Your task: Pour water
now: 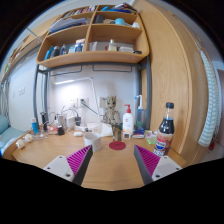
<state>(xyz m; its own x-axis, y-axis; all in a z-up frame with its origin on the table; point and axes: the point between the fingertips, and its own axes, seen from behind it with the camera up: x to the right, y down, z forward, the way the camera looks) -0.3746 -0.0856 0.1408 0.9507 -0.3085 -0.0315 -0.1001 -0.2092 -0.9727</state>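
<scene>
My gripper (112, 161) is open above a wooden desk (110, 165), with nothing between its magenta pads (78, 158). Just beyond the right finger stands a dark cola-style bottle (166, 131) with a red label and a pale cap. A white cup or small container (102, 130) sits ahead of the left finger. Next to it lies a round dark-red coaster (117, 145), straight ahead between the fingers' lines. A white bottle with a red cap (127, 122) stands behind the coaster.
Clutter lines the back of the desk at the left (55, 128). A wooden shelf (95, 40) with bottles and boxes hangs above. A tall wooden cabinet side (180, 70) rises at the right. A lit panel (85, 90) glows on the back wall.
</scene>
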